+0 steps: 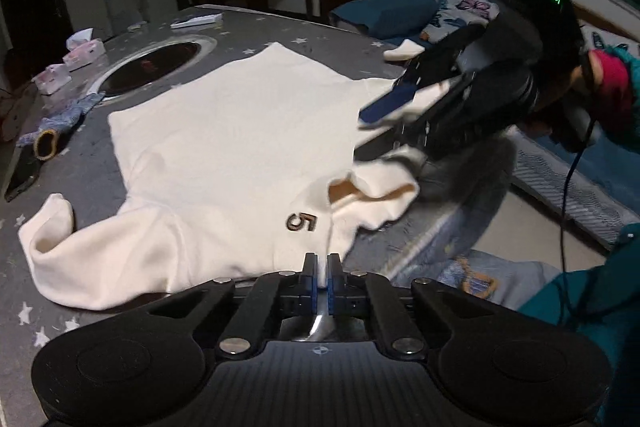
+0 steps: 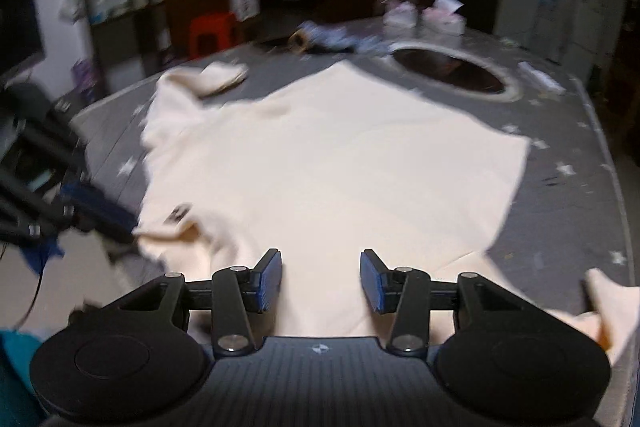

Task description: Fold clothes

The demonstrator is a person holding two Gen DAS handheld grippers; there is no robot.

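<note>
- Cream sweater (image 1: 224,131) lies spread flat on the grey star-print table (image 1: 328,35), occupying most of the half nearest the person
- Orientation: neck end with the "5" mark (image 1: 301,222) sits at the near table edge; hem points toward the far side and the round recessed opening (image 1: 156,67). Long axis runs near edge to far edge
- One sleeve (image 1: 60,239) is bent along the near-left edge, cuff turned up; the other sleeve cuff (image 1: 404,49) reaches the right edge
- Left gripper (image 1: 323,267): jaws clenched on the sweater fabric at the collar, by the near edge
- Right gripper (image 2: 321,277): jaws released, wide apart, blue pads just above the cloth, nothing between them. In the left wrist view it is motion-blurred over the right shoulder of the sweater
- Collar (image 1: 372,195) is bunched and lifted near the right gripper; cannot tell whether they touch
- Right wrist view is blurred throughout; small items at the far edge are hard to identify
- Far-left edge: tissue packs (image 1: 82,51), a blue patterned cloth (image 1: 60,123), a dark flat object (image 1: 22,175) cut off by the table rim
- Open table shows along the far side beyond the hem and around the round opening; little room at the near edge
</note>
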